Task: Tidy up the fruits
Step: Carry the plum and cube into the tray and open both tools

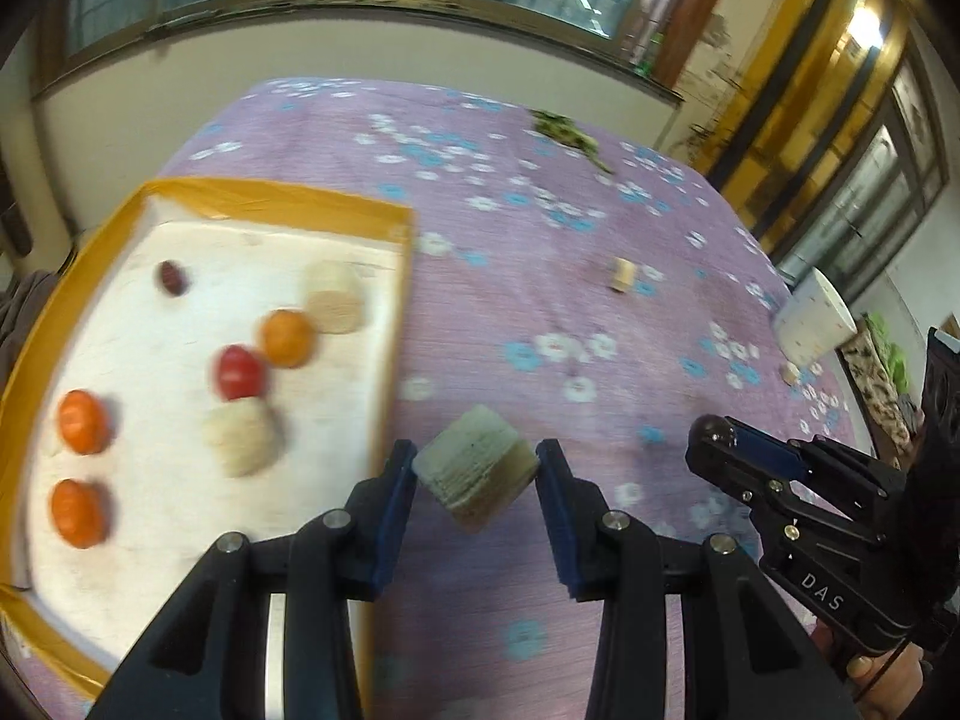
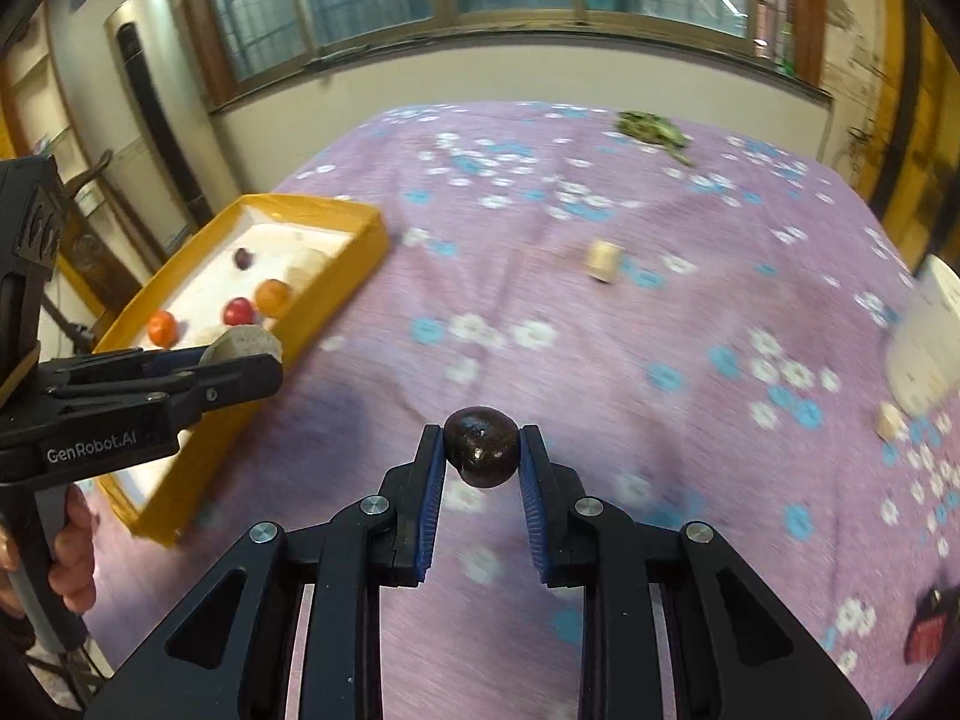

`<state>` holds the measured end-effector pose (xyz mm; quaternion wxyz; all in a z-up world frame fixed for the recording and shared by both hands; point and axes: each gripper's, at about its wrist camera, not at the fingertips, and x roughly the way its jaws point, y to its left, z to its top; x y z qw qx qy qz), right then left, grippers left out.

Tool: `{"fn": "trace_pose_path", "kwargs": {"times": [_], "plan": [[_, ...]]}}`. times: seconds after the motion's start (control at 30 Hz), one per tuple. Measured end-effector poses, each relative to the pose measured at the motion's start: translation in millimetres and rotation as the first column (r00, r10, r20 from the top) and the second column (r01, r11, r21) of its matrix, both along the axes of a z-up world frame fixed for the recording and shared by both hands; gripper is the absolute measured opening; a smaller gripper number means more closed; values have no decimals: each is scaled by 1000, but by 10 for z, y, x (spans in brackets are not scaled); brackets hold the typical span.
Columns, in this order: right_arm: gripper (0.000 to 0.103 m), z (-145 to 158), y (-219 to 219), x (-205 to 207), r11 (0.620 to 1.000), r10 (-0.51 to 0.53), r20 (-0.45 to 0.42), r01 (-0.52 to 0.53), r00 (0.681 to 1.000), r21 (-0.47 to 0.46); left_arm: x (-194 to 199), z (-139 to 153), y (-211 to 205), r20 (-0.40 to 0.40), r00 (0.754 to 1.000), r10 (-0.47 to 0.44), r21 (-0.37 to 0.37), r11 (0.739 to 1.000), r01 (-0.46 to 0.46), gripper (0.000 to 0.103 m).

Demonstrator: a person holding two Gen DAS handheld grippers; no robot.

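the left hand-held gripper (image 1: 477,474) is clamped on a pale ridged chunk (image 1: 477,474), lifted clear just right of the yellow tray (image 1: 270,195) on the purple flowered worktop (image 1: 600,420). the right hand-held gripper (image 2: 482,447) is pinched tight on a dark round fruit (image 2: 482,447), held above the cloth, well right of the tray.

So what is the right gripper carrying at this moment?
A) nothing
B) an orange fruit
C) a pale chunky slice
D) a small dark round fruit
D: the right gripper is shut on a dark round fruit, held above the purple cloth.
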<state>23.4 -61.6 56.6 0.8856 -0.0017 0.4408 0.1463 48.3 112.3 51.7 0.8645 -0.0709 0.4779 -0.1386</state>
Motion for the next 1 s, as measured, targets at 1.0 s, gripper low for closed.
{"fn": "trace_pose_path", "kwargs": {"times": [1.0], "plan": [[24, -96, 1629, 1484, 999, 41, -53, -39, 998, 34, 1324, -157, 1381, -39, 994, 107, 89, 991, -103, 43]]}}
